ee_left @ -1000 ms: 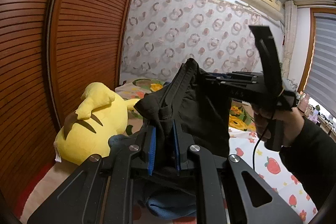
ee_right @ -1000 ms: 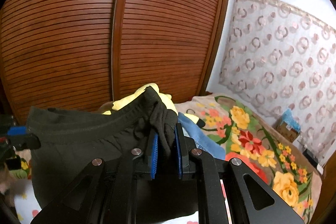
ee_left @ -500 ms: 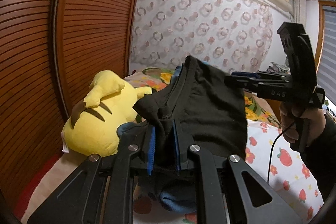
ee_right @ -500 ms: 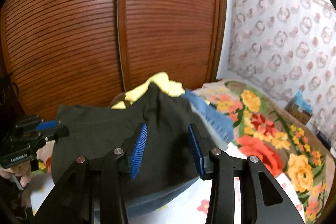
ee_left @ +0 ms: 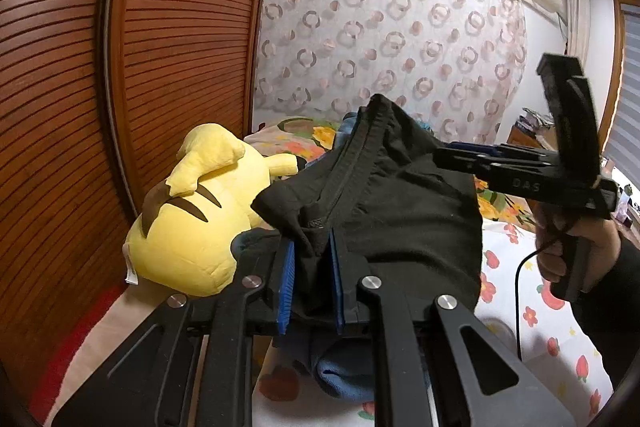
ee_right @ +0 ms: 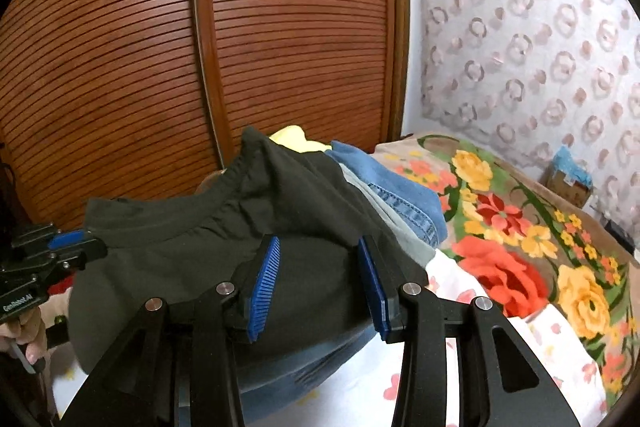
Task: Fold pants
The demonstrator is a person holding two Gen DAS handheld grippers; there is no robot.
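The black pants lie folded on top of a pile of clothes on the bed. My left gripper is shut on the waistband corner of the pants. My right gripper is open, its blue pads on either side of the black pants without pinching them. The right gripper also shows in the left wrist view, at the far side of the pants. The left gripper shows at the left edge of the right wrist view.
A yellow plush toy lies left of the pile, by the wooden slatted wardrobe doors. Blue jeans lie under the pants. A floral blanket and a fruit-print sheet cover the bed.
My right gripper opened and let go of the pants' waistband, then drew back a little. The pants dropped onto the pile. My left gripper kept its hold.
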